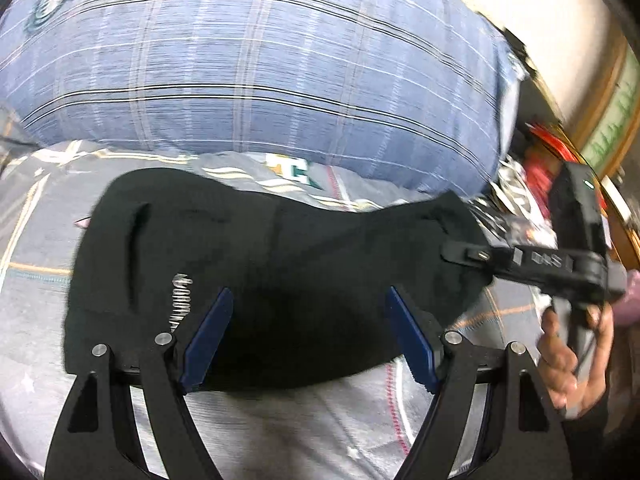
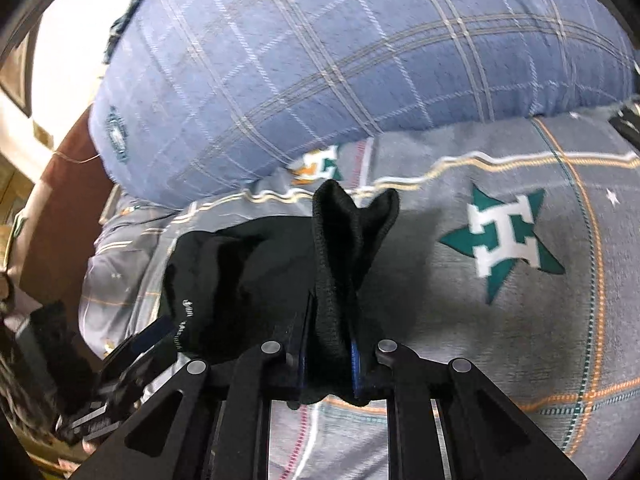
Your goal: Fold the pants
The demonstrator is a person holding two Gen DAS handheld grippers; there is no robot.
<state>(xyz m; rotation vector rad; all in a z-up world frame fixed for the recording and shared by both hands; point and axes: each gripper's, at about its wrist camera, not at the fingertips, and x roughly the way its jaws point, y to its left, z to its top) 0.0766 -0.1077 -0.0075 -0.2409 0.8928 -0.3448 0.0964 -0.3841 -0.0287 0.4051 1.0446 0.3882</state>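
Observation:
The black pants lie folded in a compact bundle on the grey patterned bedsheet. My left gripper is open, its blue pads spread just above the near edge of the pants. My right gripper is shut on the right end of the pants, with black cloth bunched up between the pads. In the left wrist view the right gripper clamps the cloth at the right. In the right wrist view the left gripper shows at the lower left, beside the bundle.
A large blue plaid pillow lies right behind the pants. The bedsheet carries green star prints. Clutter with red items and a wooden frame stand at the bed's right side. A brown headboard or wall is on the left.

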